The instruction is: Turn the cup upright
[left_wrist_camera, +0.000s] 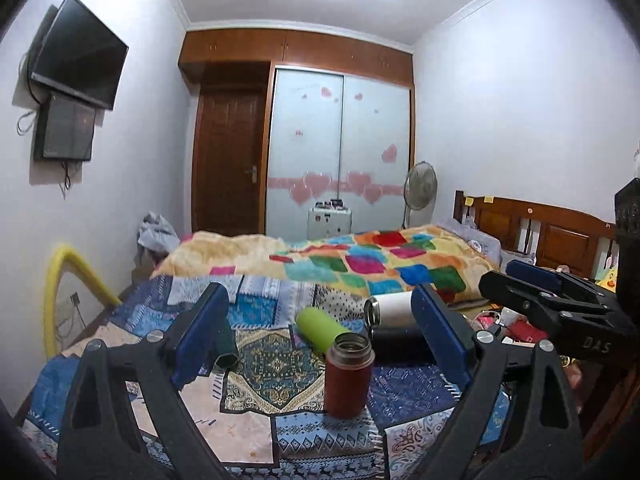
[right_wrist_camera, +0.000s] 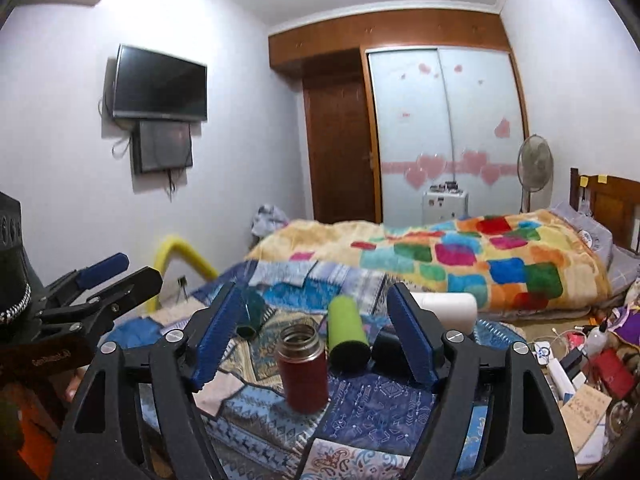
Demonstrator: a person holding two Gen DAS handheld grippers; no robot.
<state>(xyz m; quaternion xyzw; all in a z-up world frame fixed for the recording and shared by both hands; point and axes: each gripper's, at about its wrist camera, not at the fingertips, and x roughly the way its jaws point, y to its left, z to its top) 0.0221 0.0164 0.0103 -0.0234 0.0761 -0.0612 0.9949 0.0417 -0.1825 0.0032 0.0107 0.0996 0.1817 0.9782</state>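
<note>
Left gripper (left_wrist_camera: 320,344) and right gripper (right_wrist_camera: 310,340) gaping wide, holding nothing; one red flask (right_wrist_camera: 303,368) standing upright between the jaws, four bottles lying beyond.

The white bottle (left_wrist_camera: 394,307) is half covered by a blue pad (left_wrist_camera: 438,334); the black cup (right_wrist_camera: 386,350) is mostly hidden too. The dark green cup (left_wrist_camera: 226,346) is partly masked, and the right-hand clutter (right_wrist_camera: 592,364) is blurred.
</note>
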